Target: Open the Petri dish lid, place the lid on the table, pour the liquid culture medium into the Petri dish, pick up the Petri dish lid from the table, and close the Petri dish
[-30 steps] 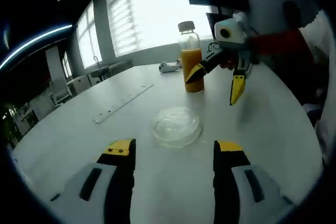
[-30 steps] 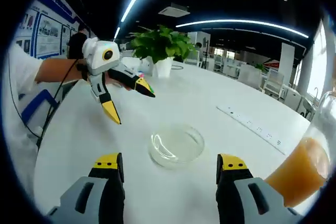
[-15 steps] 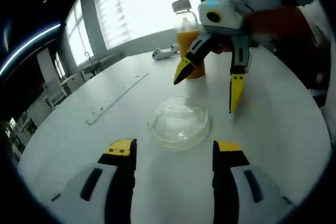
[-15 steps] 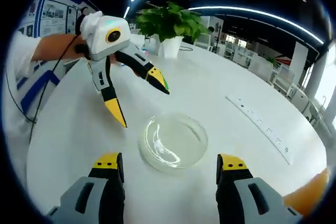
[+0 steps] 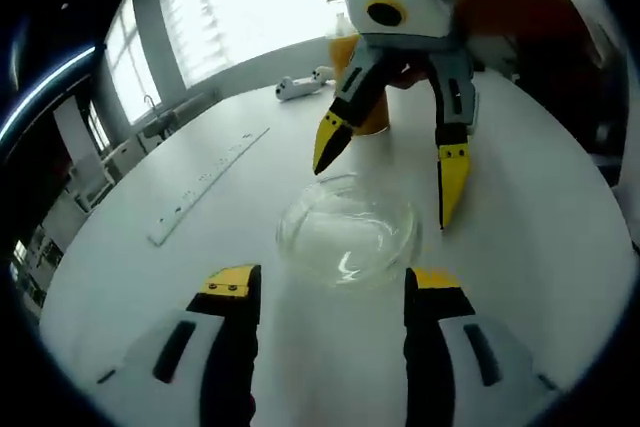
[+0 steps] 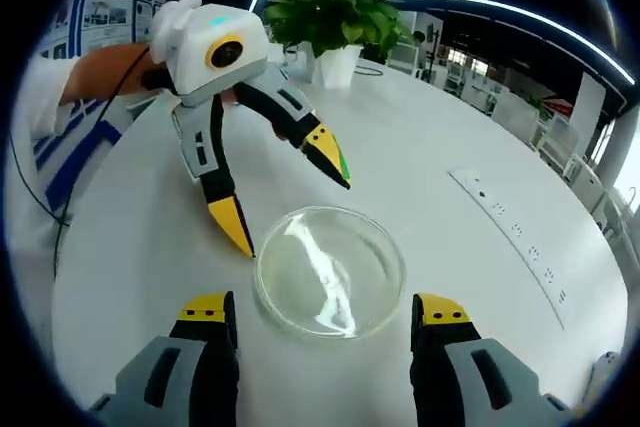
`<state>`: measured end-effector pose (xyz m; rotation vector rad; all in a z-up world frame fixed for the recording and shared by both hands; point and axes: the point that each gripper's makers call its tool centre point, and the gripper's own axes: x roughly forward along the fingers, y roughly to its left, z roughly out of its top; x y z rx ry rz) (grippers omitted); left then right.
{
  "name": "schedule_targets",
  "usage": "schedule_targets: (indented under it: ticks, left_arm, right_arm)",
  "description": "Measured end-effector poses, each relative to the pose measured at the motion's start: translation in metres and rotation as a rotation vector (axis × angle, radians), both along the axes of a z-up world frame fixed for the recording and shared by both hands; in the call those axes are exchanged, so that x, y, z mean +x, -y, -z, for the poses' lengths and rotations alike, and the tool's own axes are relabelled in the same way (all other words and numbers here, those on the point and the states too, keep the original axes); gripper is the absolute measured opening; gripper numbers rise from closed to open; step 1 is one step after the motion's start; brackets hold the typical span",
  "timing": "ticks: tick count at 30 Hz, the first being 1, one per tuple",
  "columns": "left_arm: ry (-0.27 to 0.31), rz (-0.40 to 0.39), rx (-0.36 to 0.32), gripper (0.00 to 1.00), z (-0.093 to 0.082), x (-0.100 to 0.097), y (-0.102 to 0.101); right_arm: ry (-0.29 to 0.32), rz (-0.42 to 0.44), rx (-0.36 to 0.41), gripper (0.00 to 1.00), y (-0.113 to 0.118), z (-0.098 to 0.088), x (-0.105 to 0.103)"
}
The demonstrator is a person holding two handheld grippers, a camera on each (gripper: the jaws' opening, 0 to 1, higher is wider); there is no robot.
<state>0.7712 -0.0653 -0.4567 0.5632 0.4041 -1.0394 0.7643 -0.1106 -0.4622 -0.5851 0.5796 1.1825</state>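
White round table (image 6: 420, 177), bright office

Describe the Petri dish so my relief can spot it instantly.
On the big round white table, look between the two yellow-tipped grippers, left and right, both open around it. The Petri dish is the shallow, clear, round glass piece lying flat there, unlike the tall orange-filled bottle or the long white power strip.

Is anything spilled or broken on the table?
No, nothing stands out. The clear round Petri dish sits flat and closed on the white table, no puddles. The orange-liquid bottle stands upright behind the open right tool.
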Motion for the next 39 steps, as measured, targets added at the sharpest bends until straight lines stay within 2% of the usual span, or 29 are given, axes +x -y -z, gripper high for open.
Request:
schedule_targets:
  ticks: [13,18,27,35,39]
  left_arm:
    - [-0.046,0.114,0.057,0.49,0.004,0.005,0.011]
    - [-0.082,0.166,0.079,0.49,0.006,0.005,0.018]
    - [-0.112,0.229,0.145,0.53,0.008,0.009,0.027]
    - [-0.105,0.278,0.21,0.55,0.009,0.01,0.033]
    - [-0.119,0.295,0.222,0.56,0.01,0.008,0.037]
  right_arm:
    - [-0.045,-0.043,-0.06,0.66,-0.01,0.006,-0.001]
    - [-0.063,-0.05,-0.073,0.65,-0.011,0.007,0.009]
    - [-0.066,-0.071,-0.114,0.65,-0.009,0.011,0.012]
    - [-0.062,-0.083,-0.151,0.63,-0.01,0.015,0.013]
    - [-0.06,-0.099,-0.164,0.63,-0.011,0.016,0.013]
